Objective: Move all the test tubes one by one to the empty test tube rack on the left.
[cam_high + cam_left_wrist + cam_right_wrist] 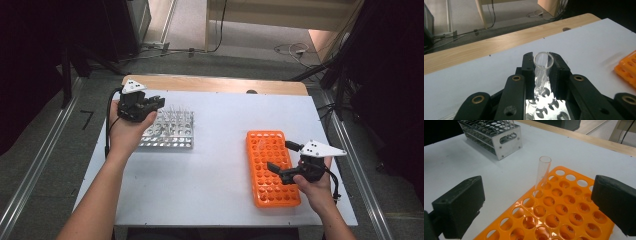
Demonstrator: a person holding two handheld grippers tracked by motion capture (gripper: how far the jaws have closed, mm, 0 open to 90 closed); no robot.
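My left gripper [156, 104] hovers over the far left part of a metal tube rack [170, 131]. In the left gripper view its jaws are shut on a clear glass test tube [541, 75], held upright above the rack's slotted top [545, 108]. My right gripper [283, 156] is over the right side of an orange plastic rack [270, 172], open wide with nothing between the jaws. In the right gripper view one clear tube [543, 171] stands upright in a hole near the far left corner of the orange rack [564, 215].
Both racks rest on a white tabletop [220, 150] with a wooden strip [215, 84] along its far edge. The metal rack [491, 135] holds several more tubes. Cables lie on the floor beyond the table.
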